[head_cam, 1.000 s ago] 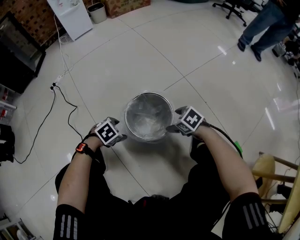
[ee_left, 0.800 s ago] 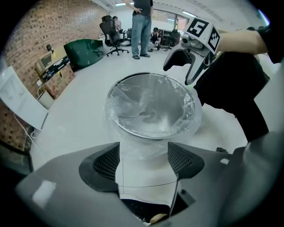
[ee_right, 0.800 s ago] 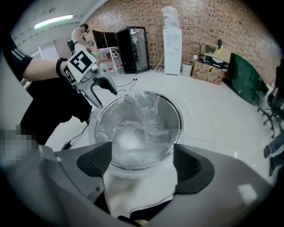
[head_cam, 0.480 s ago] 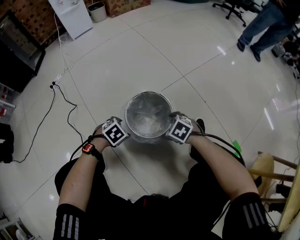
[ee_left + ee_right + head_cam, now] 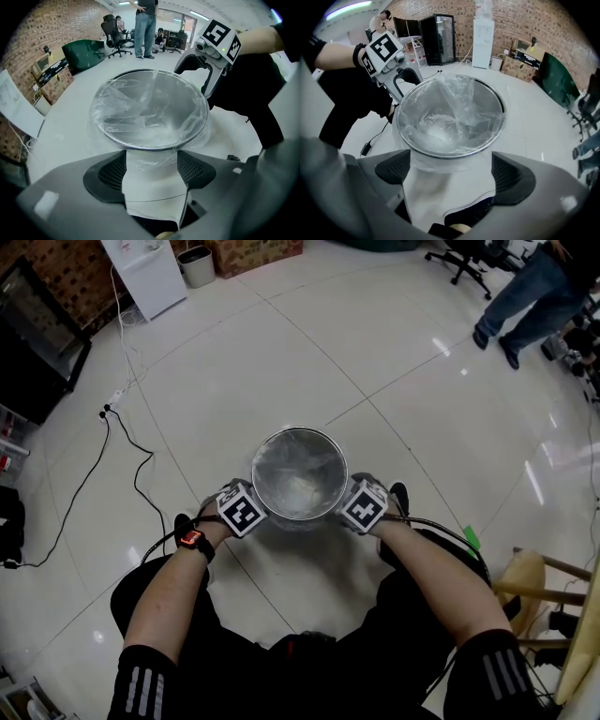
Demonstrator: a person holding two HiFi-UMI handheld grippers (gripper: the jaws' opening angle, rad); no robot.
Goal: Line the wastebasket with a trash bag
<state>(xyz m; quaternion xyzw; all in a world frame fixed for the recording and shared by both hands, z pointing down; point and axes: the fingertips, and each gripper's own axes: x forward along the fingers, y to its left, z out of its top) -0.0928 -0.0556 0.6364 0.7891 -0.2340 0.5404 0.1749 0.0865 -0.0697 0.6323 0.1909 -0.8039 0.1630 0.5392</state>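
The round shiny metal wastebasket [image 5: 298,430] is standing upright directly ahead of both grippers, equally near each. My right gripper [image 5: 451,164] is opening its jaws. My left gripper [image 5: 151,159] is keeping its jaws apart, seemingly pinching nothing. The clear thin plastic trash bag [image 5: 440,122] is lying inside. Only the gripper views are showing its skirt draping between my jaws, while the head view is showing me flanking the rim.

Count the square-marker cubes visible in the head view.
2. One cube rides the left tool, beside the wastebasket's left side. The other cube rides the right tool, beside its right side. None seems hidden.
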